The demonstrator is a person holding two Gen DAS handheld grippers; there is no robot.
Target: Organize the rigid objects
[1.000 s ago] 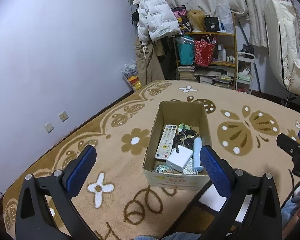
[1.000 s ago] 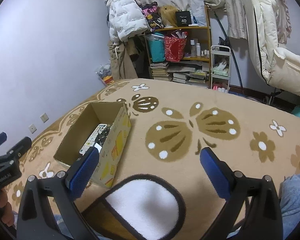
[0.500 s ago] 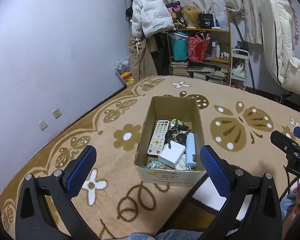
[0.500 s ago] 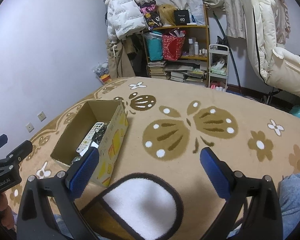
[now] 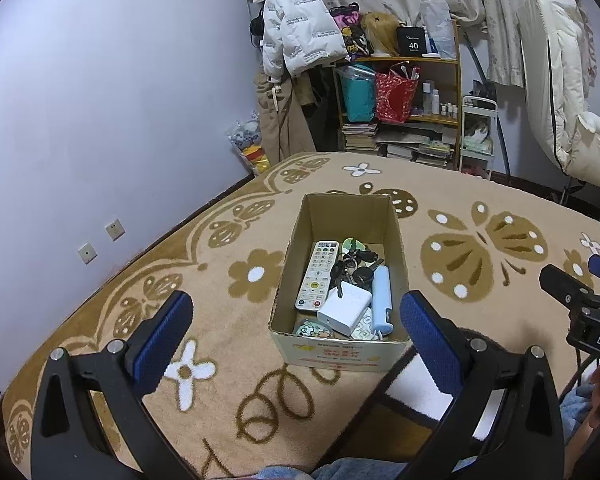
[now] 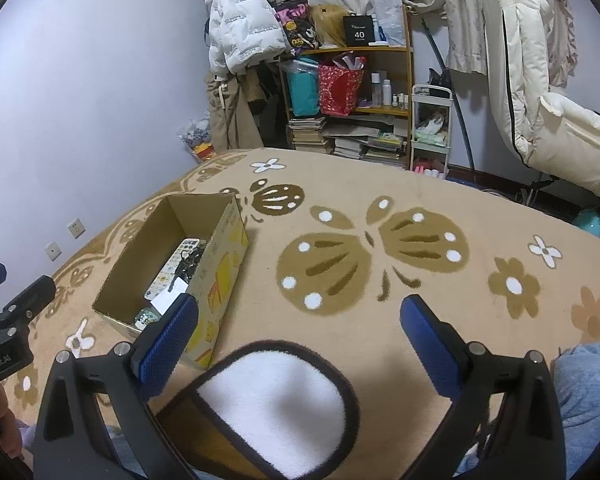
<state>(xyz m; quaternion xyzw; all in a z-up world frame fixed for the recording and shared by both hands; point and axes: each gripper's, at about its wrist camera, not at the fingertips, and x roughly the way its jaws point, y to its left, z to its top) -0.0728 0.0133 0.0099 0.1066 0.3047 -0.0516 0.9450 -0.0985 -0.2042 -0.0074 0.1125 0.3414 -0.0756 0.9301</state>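
Left gripper [image 5: 296, 330] wide open, empty, above cardboard box [image 5: 396, 232]; right gripper [image 6: 300, 330] same; black box [image 5: 413, 41] reads "40"

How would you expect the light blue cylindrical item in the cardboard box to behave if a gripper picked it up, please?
The light blue cylinder looks rigid and smooth, so it may slip between pads. Its round body would probably roll if set on the carpet.

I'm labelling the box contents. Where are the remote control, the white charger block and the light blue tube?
remote control [image 5: 318, 274], left wrist view, middle of its keypad.
white charger block [image 5: 345, 307], left wrist view, top face.
light blue tube [image 5: 381, 296], left wrist view, mid-body.
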